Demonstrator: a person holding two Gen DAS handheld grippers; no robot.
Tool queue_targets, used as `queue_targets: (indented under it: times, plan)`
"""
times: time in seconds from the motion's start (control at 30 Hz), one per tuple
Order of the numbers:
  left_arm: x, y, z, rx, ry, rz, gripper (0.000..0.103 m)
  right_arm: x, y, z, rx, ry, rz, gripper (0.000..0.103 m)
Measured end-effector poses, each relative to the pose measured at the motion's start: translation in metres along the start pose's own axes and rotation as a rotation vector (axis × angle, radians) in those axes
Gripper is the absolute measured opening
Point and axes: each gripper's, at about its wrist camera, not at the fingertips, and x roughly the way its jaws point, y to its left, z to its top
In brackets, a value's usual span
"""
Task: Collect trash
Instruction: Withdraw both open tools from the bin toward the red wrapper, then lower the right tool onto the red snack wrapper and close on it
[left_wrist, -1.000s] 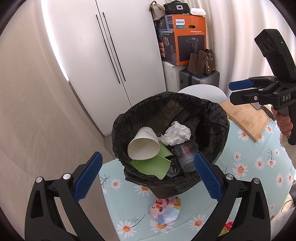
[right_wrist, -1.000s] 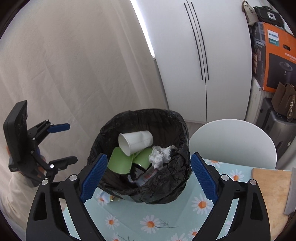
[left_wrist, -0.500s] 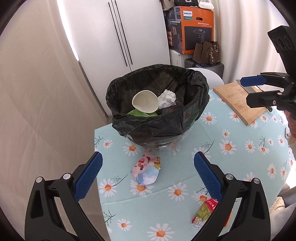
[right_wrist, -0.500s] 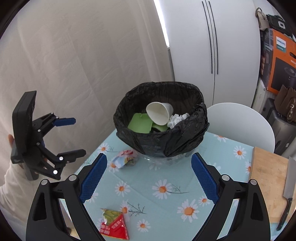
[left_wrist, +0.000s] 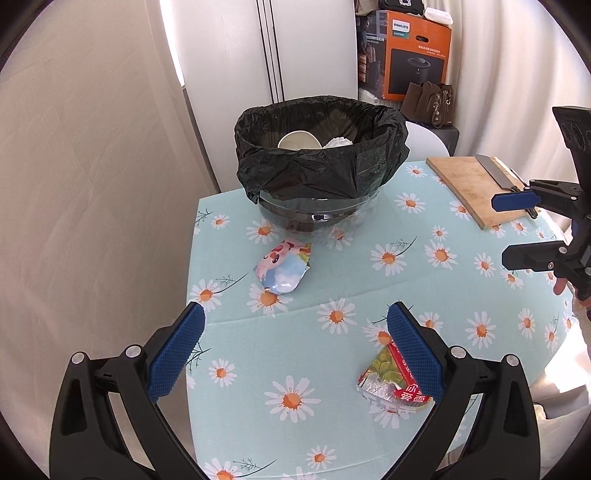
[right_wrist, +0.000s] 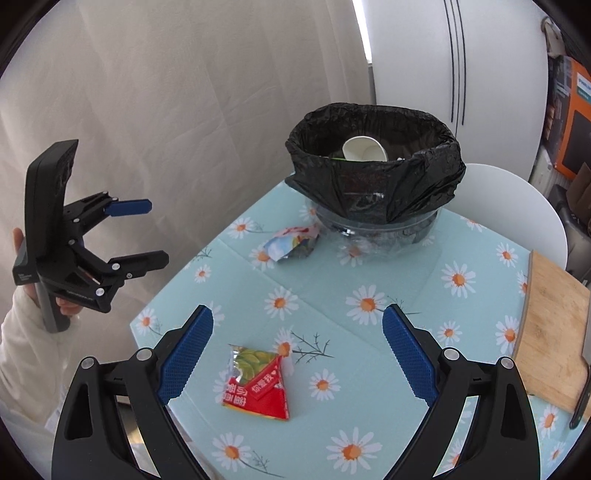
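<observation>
A bin lined with a black bag (left_wrist: 321, 162) (right_wrist: 376, 177) stands at the far end of the daisy tablecloth (left_wrist: 332, 295); a white paper cup (right_wrist: 364, 149) and crumpled paper lie inside. A pastel pig-print wrapper (left_wrist: 282, 267) (right_wrist: 293, 245) lies just in front of the bin. A red and green wrapper (left_wrist: 388, 380) (right_wrist: 256, 382) lies nearer, partly behind my left gripper's right finger. My left gripper (left_wrist: 295, 354) (right_wrist: 140, 230) is open and empty. My right gripper (right_wrist: 297, 358) (left_wrist: 517, 230) is open too, hovering over the red wrapper.
A wooden cutting board (left_wrist: 476, 188) (right_wrist: 550, 332) with a knife (left_wrist: 495, 173) lies at the table's right side. A white chair (right_wrist: 517, 214) stands behind the bin. Beyond it are white cupboard doors, a curtain and an orange box (left_wrist: 410, 55).
Both grippers have pulled back and up from over the bin; the bin now looks farther off, and both wrappers on the tablecloth have come into view.
</observation>
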Motion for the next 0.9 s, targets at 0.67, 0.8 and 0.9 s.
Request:
queue_targets:
  times: [0.67, 0.8, 0.9]
  plan:
    - [0.014, 0.017, -0.034, 0.000, 0.053, -0.048, 0.097, 0.085, 0.037, -0.097, 0.038, 0.262, 0.059, 0.089]
    - [0.022, 0.026, -0.030, 0.005, 0.070, -0.059, 0.097, 0.094, 0.040, -0.106, 0.073, 0.281, 0.056, 0.089]
    - [0.026, 0.030, -0.028, 0.019, 0.078, -0.065, 0.097, 0.103, 0.043, -0.112, 0.094, 0.290, 0.073, 0.089]
